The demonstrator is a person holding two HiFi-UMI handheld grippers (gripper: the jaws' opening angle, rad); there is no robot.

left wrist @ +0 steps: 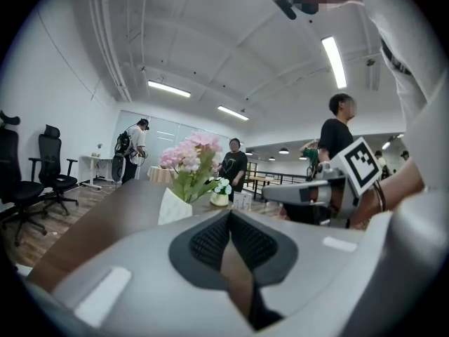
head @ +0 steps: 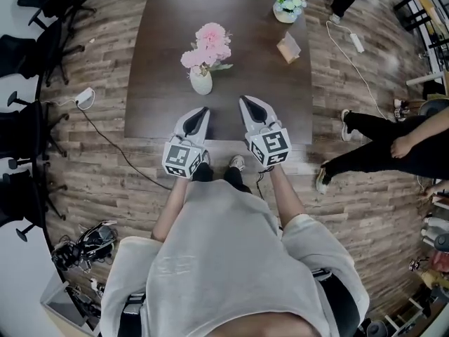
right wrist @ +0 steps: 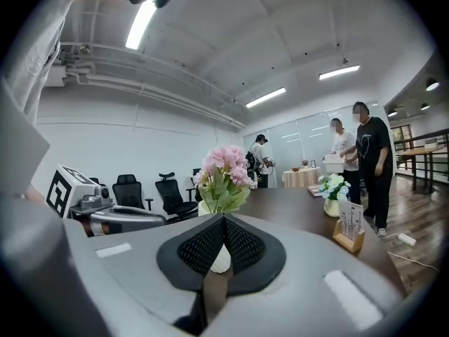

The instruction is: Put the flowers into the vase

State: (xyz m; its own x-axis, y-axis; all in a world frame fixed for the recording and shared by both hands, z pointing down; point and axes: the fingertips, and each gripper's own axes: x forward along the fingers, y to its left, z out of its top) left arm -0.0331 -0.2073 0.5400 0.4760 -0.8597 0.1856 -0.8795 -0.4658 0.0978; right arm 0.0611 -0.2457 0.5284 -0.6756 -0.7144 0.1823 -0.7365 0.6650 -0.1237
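The flowers [head: 208, 44] stand in the vase [head: 201, 81], which is upright on the tabletop [head: 154, 111]; near the vase, over the tabletop's near edge, the left tool [head: 202, 112] and the right tool [head: 245, 102] are positioned side by side, apart from each other, each with jaws together and holding nothing.

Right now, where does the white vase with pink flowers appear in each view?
Head view: the white vase stands upper centre on the table.
Left gripper view: the white vase is left of centre, at mid-height.
Right gripper view: the white vase is near centre, partly behind the right gripper.
Shared landmark: the smaller vase with pale flowers, farther along the table.
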